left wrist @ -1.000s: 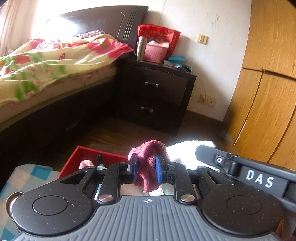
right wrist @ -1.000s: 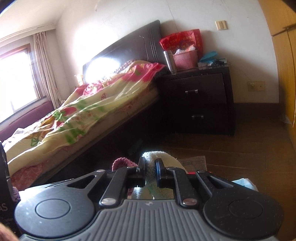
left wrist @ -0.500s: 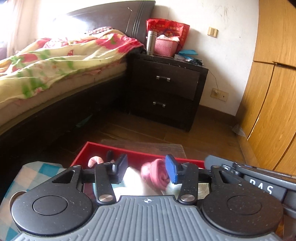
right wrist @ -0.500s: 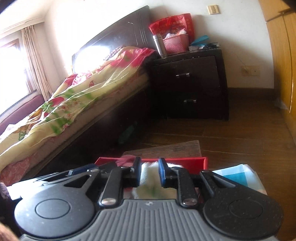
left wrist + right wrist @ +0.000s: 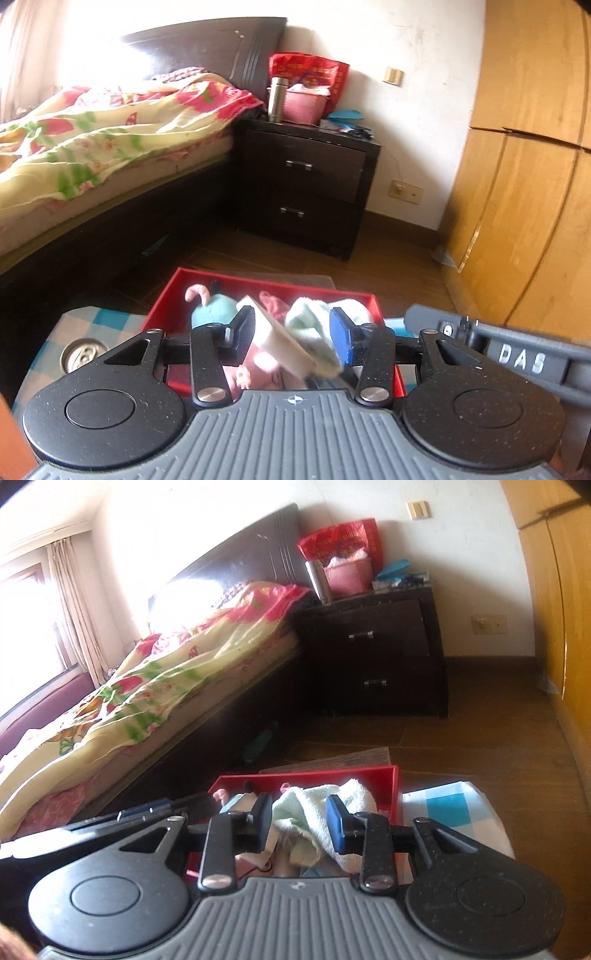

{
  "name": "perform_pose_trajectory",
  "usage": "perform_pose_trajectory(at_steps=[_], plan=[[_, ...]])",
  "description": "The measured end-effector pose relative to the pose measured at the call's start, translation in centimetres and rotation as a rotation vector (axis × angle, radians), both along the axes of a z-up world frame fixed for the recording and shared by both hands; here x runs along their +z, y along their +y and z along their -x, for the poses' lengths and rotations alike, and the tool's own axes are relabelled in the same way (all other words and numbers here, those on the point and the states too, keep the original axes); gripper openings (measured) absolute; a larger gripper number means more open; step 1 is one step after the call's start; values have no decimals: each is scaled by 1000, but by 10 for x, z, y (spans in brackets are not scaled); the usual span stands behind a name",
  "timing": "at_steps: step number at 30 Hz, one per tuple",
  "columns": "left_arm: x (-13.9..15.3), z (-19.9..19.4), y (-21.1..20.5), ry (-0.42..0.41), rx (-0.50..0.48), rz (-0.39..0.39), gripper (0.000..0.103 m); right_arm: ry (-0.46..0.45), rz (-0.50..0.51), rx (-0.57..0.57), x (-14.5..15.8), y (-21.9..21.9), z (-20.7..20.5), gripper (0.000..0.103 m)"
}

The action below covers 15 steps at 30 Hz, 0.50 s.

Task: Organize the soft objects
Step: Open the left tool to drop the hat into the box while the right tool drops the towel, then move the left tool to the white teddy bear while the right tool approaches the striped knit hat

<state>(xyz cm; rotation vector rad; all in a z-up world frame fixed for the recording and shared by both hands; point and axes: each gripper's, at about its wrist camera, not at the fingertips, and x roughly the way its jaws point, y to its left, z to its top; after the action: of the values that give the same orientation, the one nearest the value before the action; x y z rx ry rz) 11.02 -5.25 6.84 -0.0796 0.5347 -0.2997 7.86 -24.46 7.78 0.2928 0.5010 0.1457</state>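
A red box (image 5: 258,278) sits on a checked cloth and holds several soft things: a teal plush (image 5: 214,310), a pink knitted piece (image 5: 273,301), a cream flat piece (image 5: 280,339) and a pale green-white towel (image 5: 314,325). My left gripper (image 5: 291,334) hovers open above the box's near end and holds nothing. In the right wrist view the towel (image 5: 325,801) lies in the box (image 5: 306,775). My right gripper (image 5: 300,821) is above it, jaws opening, with the towel loose between the pads.
An open drink can (image 5: 83,356) stands on the checked cloth (image 5: 450,808) left of the box. A bed (image 5: 92,140) runs along the left. A dark nightstand (image 5: 306,184) stands behind the box, and a wooden wardrobe (image 5: 535,184) fills the right.
My left gripper opened and let the pink knitted piece drop into the red box. My right gripper loosened on the towel, which now rests in the box. Both drew back.
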Motion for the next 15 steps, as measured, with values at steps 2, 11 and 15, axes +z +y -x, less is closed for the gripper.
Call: perform_pose_trajectory(at_steps=[2,11,15], plan=[[-2,11,1,-9,-16,-4,45,-12,2,-4,1,1,12,11],[-18,47,7,11,-85,-5,43,35,11,20,-13,4,42,17],[-19,54,11,14,-93,-14,42,36,20,26,-15,8,53,17]])
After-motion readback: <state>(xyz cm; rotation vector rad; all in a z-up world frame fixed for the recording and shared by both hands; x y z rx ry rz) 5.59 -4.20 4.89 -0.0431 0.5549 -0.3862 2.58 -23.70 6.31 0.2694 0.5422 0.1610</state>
